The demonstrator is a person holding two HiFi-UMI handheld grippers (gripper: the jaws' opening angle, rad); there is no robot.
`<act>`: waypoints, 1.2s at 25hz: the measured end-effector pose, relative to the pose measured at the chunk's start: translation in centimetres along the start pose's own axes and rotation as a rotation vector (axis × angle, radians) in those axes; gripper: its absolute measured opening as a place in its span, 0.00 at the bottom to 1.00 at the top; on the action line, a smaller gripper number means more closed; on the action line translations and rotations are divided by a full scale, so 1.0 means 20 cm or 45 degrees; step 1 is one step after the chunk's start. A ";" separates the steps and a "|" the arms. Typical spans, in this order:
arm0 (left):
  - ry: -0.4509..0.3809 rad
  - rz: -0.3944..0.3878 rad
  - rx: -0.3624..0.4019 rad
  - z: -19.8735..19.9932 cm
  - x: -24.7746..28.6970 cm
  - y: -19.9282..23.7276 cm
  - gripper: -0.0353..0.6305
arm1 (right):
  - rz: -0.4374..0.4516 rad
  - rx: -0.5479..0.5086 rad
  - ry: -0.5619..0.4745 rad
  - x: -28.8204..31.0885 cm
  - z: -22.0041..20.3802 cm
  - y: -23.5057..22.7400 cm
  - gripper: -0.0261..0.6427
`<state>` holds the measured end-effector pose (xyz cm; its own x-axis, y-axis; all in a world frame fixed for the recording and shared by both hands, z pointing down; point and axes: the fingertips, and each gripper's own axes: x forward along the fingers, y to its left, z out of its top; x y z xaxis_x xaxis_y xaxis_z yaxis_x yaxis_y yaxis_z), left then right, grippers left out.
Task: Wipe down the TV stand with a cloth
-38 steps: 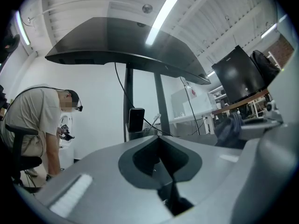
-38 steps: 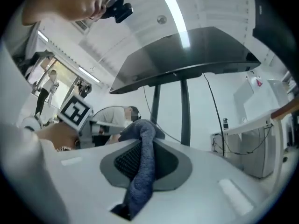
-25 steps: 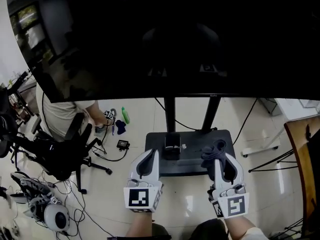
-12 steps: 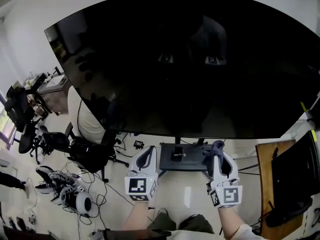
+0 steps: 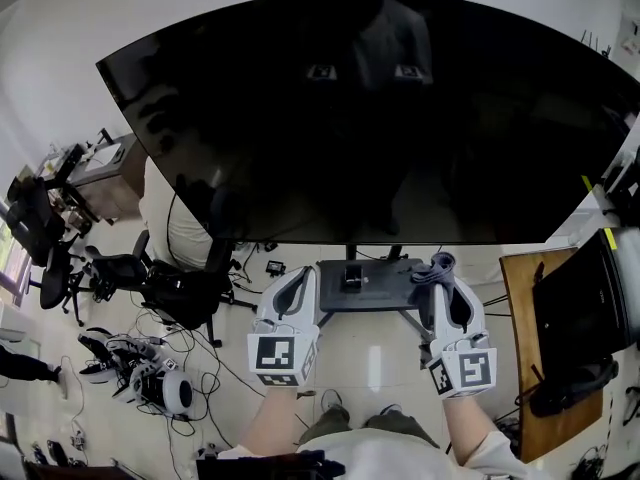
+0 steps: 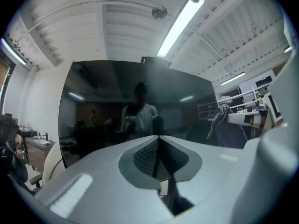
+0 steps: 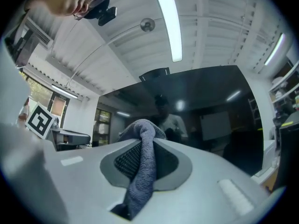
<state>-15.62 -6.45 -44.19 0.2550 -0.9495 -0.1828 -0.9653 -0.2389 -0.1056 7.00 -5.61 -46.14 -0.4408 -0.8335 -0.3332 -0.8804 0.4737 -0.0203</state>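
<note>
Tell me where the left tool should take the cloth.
Probably the bunched end of the cloth that sticks out past the tips of the right tool, coming from its left; the rest is pinched between those jaws. The left tool is shut; open it first.

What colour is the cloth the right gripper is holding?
The cloth is plain bluish grey with no pattern. It shows best in the right gripper view.

TV stand (image 5: 385, 298) sits below screen (image 5: 380, 118), office chair (image 5: 185, 290) at left.
</note>
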 end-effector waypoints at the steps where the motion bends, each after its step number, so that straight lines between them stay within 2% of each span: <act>1: 0.000 0.001 -0.004 0.02 -0.03 -0.02 0.20 | -0.002 0.008 0.000 -0.03 0.02 0.01 0.11; 9: -0.002 0.040 0.032 0.10 -0.31 -0.42 0.20 | 0.053 0.040 -0.005 -0.48 0.22 -0.10 0.11; 11: 0.000 0.055 0.008 0.09 -0.38 -0.51 0.20 | 0.038 0.034 0.010 -0.60 0.23 -0.13 0.11; 17: -0.035 0.021 -0.021 0.14 -0.56 -0.75 0.20 | -0.009 0.021 0.027 -0.89 0.25 -0.18 0.11; 22: -0.067 0.021 0.008 0.18 -0.57 -0.86 0.20 | -0.013 0.029 0.035 -0.97 0.28 -0.24 0.11; 27: -0.074 0.023 0.027 0.41 -0.52 -1.00 0.20 | -0.025 0.010 0.025 -0.99 0.53 -0.36 0.11; 30: -0.074 0.024 0.023 0.31 -0.56 -0.95 0.20 | -0.036 0.012 0.023 -1.00 0.42 -0.32 0.11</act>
<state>0.18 10.03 -46.11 0.2400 -0.9404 -0.2410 -0.9689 -0.2168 -0.1190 22.96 10.51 -47.32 -0.4192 -0.8514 -0.3152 -0.8908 0.4527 -0.0380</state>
